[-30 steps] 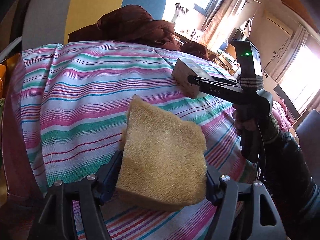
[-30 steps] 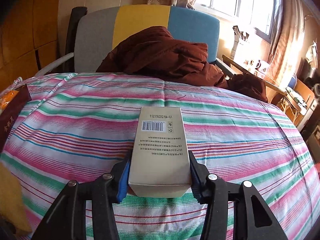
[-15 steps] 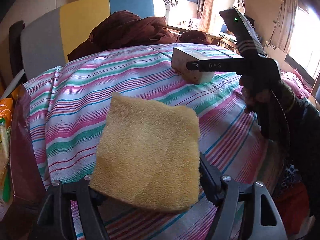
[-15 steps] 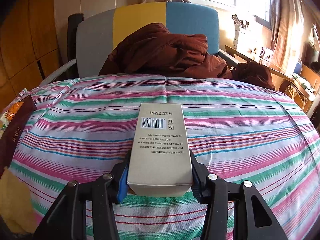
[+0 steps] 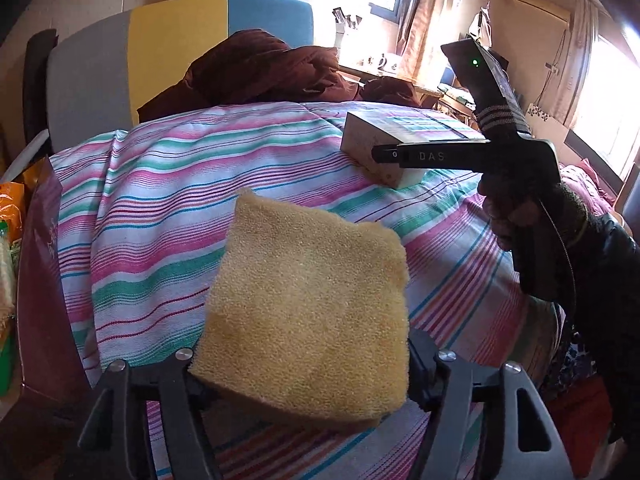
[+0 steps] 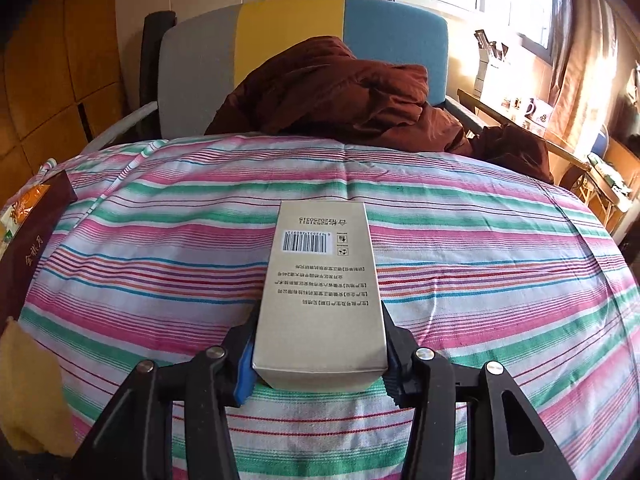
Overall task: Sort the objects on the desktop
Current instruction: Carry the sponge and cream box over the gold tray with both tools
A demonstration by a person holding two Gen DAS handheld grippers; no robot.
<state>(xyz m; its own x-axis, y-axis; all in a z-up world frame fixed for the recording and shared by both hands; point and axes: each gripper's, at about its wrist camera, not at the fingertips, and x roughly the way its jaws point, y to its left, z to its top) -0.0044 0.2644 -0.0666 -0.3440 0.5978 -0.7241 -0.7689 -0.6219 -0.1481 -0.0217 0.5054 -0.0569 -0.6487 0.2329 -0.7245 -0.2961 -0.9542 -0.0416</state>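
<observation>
Striped bedspread fills both views as I hold the left gripper clamped on a yellow sponge near the bed's front-left corner, the right gripper clamped on a cardboard box mid-bed. Gripped at one end only, the sponge could sag and slip.

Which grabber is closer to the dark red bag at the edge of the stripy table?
Left. The left gripper, clamped on the yellow sponge, is beside the dark red bag. The right gripper, clamped on the beige box, is farther along the striped cloth.
</observation>
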